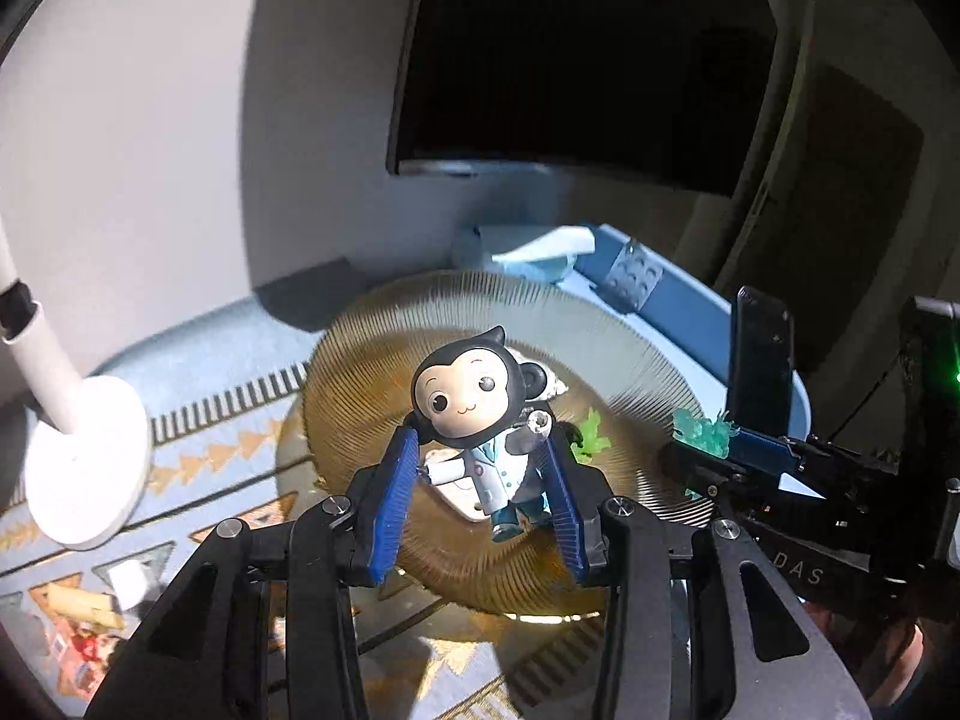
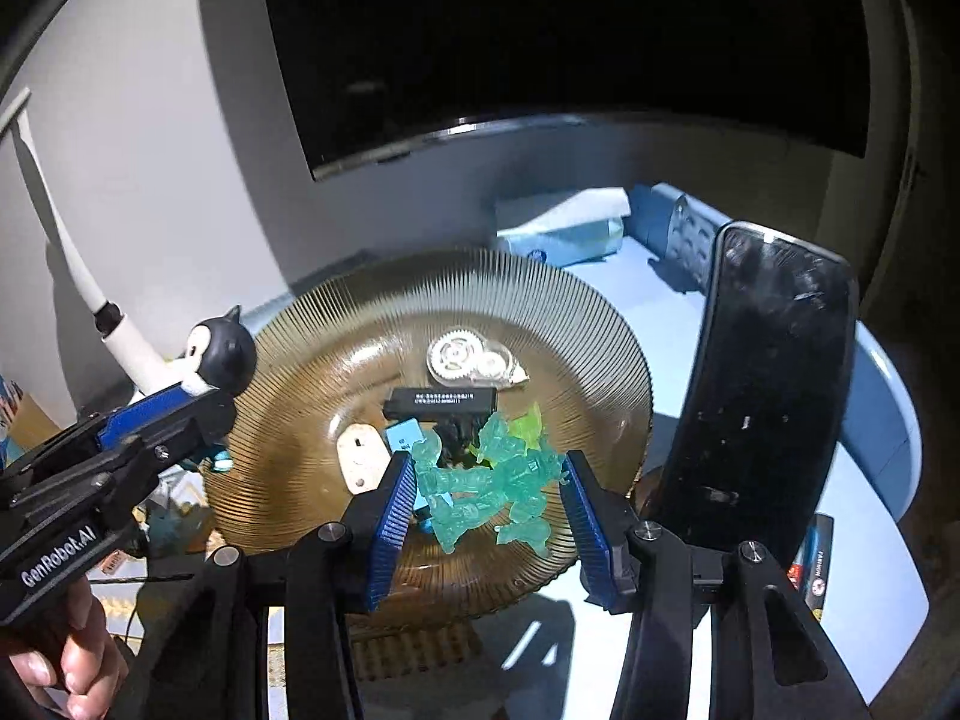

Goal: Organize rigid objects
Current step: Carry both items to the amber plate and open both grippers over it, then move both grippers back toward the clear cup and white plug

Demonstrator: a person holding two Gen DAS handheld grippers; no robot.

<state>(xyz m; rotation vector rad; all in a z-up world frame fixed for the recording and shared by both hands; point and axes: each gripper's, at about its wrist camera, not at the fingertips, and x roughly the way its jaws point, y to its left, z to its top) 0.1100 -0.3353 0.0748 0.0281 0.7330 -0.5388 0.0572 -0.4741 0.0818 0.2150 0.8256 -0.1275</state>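
My left gripper (image 1: 480, 438) is shut on a monkey figurine (image 1: 462, 396) with a black head and a white coat, its blue pads pressing on both sides. It hangs over a ribbed amber glass plate (image 1: 360, 372). My right gripper (image 2: 489, 462) is shut on a translucent green toy figure (image 2: 486, 492) above the same plate (image 2: 336, 324). On the plate lie a correction tape (image 2: 468, 360), a black chip-like block (image 2: 441, 405), a beige piece (image 2: 360, 459) and small green bits. Each gripper shows in the other's view: the right gripper (image 1: 708, 444) and the left gripper (image 2: 204, 396).
A black phone (image 2: 756, 396) stands upright just right of my right gripper. Behind the plate sit a blue tray (image 2: 888, 420) and a tissue pack (image 2: 558, 228). A white lamp base (image 1: 84, 462) stands at the left on a patterned cloth. A dark screen (image 2: 540, 30) hangs on the wall.
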